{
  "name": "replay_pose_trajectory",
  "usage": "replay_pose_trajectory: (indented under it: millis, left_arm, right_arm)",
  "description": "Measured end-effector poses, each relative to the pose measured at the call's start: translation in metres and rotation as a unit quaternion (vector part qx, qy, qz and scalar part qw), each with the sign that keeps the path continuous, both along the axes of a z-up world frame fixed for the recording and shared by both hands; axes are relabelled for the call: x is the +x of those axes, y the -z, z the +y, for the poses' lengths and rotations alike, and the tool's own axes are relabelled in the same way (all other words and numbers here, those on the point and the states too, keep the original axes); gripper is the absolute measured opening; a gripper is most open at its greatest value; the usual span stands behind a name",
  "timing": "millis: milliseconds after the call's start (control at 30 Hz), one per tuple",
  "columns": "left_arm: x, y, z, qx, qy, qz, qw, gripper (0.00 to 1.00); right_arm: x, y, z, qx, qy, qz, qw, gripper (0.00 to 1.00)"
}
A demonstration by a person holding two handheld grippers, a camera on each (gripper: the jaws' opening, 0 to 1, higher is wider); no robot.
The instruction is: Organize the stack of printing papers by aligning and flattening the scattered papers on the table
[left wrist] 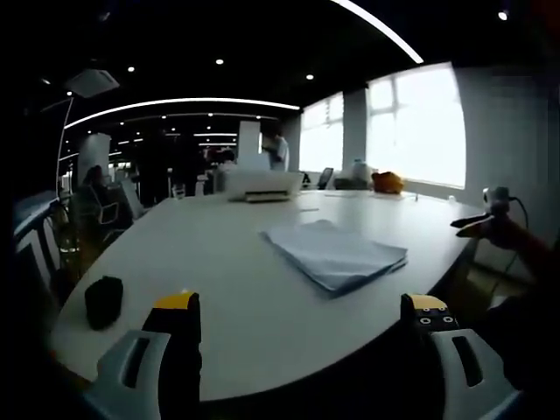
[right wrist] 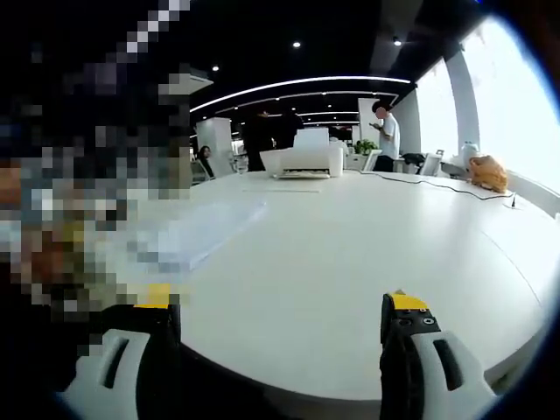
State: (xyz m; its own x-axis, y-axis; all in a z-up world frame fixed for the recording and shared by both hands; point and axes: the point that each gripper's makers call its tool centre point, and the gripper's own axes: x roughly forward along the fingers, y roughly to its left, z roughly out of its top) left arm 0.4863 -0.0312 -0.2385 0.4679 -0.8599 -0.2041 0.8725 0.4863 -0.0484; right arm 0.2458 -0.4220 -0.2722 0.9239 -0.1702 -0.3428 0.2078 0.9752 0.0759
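A loose stack of white printing papers (left wrist: 337, 254) lies on the white table (left wrist: 219, 262), its sheets slightly fanned at the edges. In the right gripper view the same papers (right wrist: 197, 232) lie left of centre on the table (right wrist: 350, 262). My left gripper (left wrist: 302, 311) stands open at the table's near edge, short of the papers, with nothing between its yellow-tipped fingers (left wrist: 175, 302). My right gripper (right wrist: 276, 306) is open too, over the near edge and to the right of the papers.
A white printer (left wrist: 258, 184) stands at the far end of the table, seen also as the printer (right wrist: 306, 159). A small black object (left wrist: 103, 300) sits near the left edge. A hand (left wrist: 490, 229) shows at the right. A standing person (right wrist: 385, 131) and an orange item (right wrist: 488, 172) are by the windows.
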Motion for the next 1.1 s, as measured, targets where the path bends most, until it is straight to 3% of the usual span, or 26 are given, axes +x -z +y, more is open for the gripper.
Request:
replay_pose_trajectory:
  millis: [1100]
  left_arm:
    - [0.005,0.010,0.002,-0.007,-0.003,0.010,0.9999,0.97]
  right_arm:
    - [0.004,-0.002,0.002,0.000,0.003,0.000,1.0000,0.90]
